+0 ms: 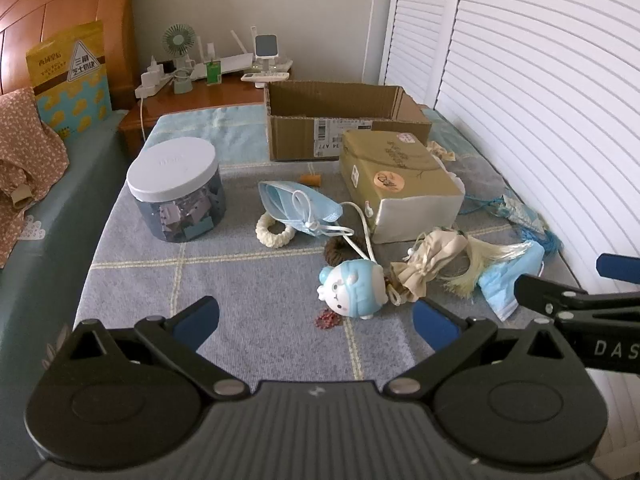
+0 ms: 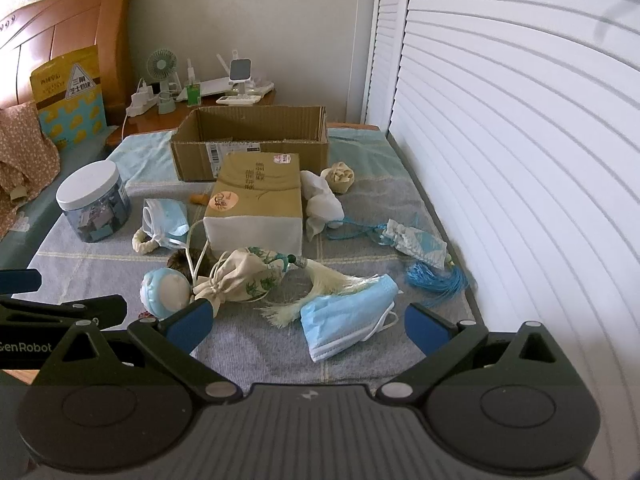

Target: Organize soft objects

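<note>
Judging by the apparently empty cardboard box point(image 2: 248, 142), sorting is not yet begun: both face masks point(image 2: 346, 316), the drawstring pouch point(image 2: 240, 276) and plush toy point(image 1: 354, 290) lie before it, while left claw point(image 1: 316, 322) and right claw point(image 2: 308, 324) hover spread, empty.

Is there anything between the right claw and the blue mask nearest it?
No. In the right wrist view the right claw is open, and the mask already lies between its fingers on the blanket; only bare blanket is around it.
</note>
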`<act>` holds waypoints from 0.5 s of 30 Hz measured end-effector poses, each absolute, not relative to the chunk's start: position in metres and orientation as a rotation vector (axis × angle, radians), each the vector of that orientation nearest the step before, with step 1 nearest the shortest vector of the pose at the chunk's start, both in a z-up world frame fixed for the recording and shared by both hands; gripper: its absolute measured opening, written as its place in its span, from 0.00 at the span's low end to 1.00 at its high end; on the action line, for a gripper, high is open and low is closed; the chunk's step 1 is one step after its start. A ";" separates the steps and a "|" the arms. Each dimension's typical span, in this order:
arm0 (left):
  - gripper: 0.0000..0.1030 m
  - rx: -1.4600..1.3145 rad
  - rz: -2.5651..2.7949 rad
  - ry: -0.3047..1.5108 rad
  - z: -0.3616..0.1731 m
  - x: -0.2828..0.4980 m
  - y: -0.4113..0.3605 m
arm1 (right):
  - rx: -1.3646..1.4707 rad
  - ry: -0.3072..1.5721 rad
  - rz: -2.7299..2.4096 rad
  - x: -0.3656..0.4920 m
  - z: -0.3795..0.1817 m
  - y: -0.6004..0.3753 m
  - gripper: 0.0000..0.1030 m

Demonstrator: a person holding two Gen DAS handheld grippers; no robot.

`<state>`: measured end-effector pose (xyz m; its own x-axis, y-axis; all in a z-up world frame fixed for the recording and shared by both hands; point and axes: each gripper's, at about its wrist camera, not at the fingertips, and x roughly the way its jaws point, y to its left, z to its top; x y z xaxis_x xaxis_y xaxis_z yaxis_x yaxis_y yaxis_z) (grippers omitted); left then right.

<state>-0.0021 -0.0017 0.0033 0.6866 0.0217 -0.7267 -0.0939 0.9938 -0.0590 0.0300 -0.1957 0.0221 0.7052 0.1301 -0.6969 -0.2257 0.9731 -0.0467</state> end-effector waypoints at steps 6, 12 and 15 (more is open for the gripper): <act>0.99 -0.091 0.066 0.811 0.004 -0.002 -0.002 | -0.133 0.763 0.198 0.031 0.023 -0.196 1.00; 0.99 -0.091 0.067 0.807 0.005 -0.002 -0.002 | -0.132 0.760 0.200 0.030 0.024 -0.196 1.00; 0.99 -0.091 0.070 0.805 0.006 -0.002 -0.003 | -0.132 0.758 0.200 0.031 0.024 -0.197 1.00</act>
<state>-0.0022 -0.0025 0.0060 0.6911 0.0280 -0.7222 -0.0973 0.9938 -0.0546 0.0308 -0.1969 0.0239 0.7085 0.1316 -0.6934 -0.2268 0.9728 -0.0471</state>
